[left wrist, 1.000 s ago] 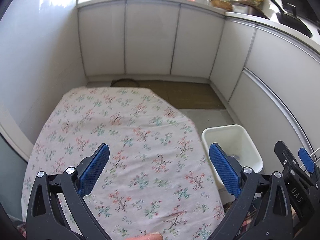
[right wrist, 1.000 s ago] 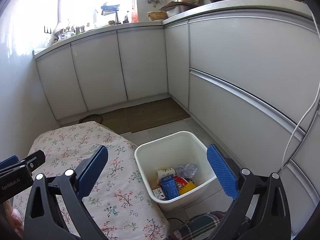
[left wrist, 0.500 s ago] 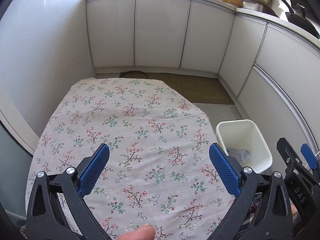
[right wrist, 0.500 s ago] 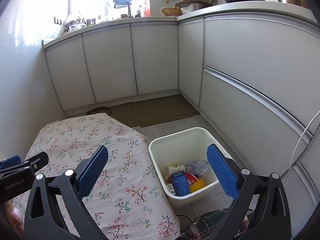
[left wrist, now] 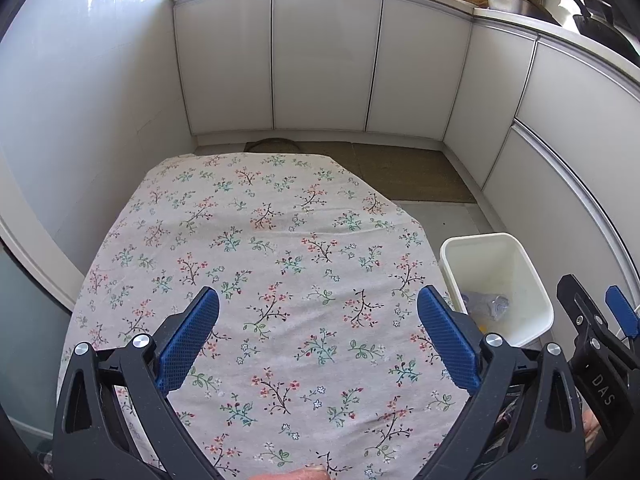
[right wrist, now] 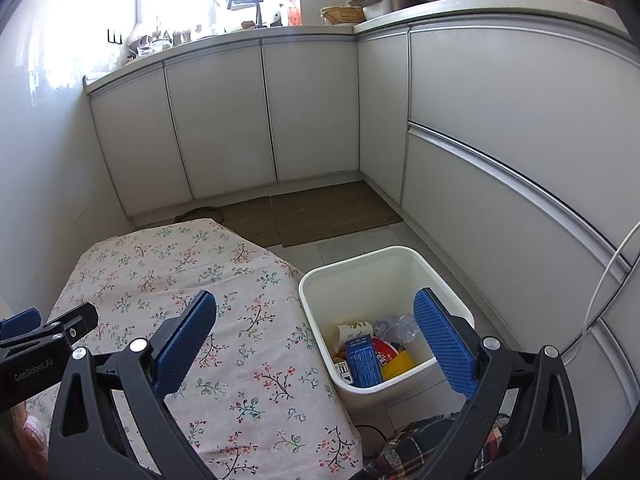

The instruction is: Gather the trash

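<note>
A white bin [right wrist: 320, 280] stands on the floor right of the table; it also shows in the left wrist view [left wrist: 532, 264]. In it lie a blue carton [right wrist: 362, 362], a red and yellow packet [right wrist: 394, 358], a paper cup [right wrist: 352, 330] and a crushed clear bottle [right wrist: 396, 326]. My left gripper [left wrist: 318, 340] is open and empty above the floral tablecloth [left wrist: 260, 248]. My right gripper [right wrist: 316, 338] is open and empty, above the table's right edge and the bin.
White cabinets [left wrist: 320, 52] line the back and right walls, with brown mats [right wrist: 312, 216] on the floor before them. A pan [left wrist: 600, 20] and kitchenware sit on the counter. A white cable [right wrist: 604, 280] hangs at the right. Plaid fabric [right wrist: 404, 448] lies below the bin.
Both grippers have drawn back and risen, so more of the table and bin shows. Both stayed open and empty.
</note>
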`<state>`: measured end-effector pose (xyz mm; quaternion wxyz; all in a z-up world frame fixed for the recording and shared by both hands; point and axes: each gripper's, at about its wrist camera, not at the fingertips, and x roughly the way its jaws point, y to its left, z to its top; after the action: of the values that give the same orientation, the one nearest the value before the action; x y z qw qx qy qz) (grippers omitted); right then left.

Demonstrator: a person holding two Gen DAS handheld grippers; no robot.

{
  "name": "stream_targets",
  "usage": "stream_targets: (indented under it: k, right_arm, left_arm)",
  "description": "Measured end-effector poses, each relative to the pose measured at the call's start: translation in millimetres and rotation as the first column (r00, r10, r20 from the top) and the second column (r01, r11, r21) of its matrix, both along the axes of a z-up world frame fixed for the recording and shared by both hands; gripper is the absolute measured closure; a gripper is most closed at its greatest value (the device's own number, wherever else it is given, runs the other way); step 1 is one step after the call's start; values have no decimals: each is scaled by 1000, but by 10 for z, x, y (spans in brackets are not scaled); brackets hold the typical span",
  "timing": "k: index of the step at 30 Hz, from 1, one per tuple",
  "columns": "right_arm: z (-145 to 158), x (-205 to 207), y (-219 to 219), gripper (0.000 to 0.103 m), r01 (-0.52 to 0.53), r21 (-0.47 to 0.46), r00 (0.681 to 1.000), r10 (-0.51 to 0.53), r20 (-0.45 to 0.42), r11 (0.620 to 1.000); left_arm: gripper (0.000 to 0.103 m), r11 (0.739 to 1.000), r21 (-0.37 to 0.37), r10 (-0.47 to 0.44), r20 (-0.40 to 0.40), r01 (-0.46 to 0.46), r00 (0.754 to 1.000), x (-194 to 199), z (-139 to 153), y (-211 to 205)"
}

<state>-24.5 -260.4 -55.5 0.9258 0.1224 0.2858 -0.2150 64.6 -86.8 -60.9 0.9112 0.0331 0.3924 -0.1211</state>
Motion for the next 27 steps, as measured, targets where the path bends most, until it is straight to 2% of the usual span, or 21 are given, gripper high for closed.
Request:
stream_targets:
  k: [4, 7, 9, 15, 16, 19, 20, 21, 23, 27]
  right_arm:
    - [-3, -12, 0, 7, -3, 2, 1000, 3, 3, 1000]
    - [-10, -14, -3, 7, -4, 6, 1000, 4, 1, 1000]
    - [-17, -17, -10, 7, -6, 10, 1000, 6, 0, 1000]
    - [-28, -19, -12, 7, -8, 14, 1000, 8, -3, 1000]
    - [-32, -20, -13, 7, -7, 14, 1000, 7, -4, 1000]
    - [-41, -20, -16, 7, -6, 14, 1000, 6, -7, 1000]
    - [-42, -20, -15, 7, -4, 13, 1000, 4, -6, 1000]
    - [-41, -14, -19, 7, -5, 12, 1000, 5, -7, 1000]
    - [-42, -13, -11, 7, -4, 10, 1000, 4, -7, 1000]
    - [-41, -13, -1, 7, -3, 6, 1000, 3, -7, 1000]
  left_arm:
    - [9, 1000, -3, 6, -9, -6, 1000, 6, -13, 5]
    - [15, 1000, 2, 3, -3, -3, 1000, -11, -16, -8]
    - [26, 1000, -6, -7, 0, 7, 1000, -21, -18, -17]
    - [45, 999, -14, -37, 18, 37, 999, -47, -18, -67]
    - [45, 999, -14, -39, 17, 40, 999, -47, -19, -76]
    - [44, 999, -5, -44, 14, 45, 999, -48, -25, -103]
    - [39, 999, 1, -49, 11, 49, 999, -51, -27, -114]
    - [27, 999, 7, -50, 2, 50, 999, -48, -29, -125]
    - [17, 999, 3, -47, -1, 47, 999, -53, -22, -123]
    - [11, 999, 1, -32, 11, 32, 999, -75, 16, -107]
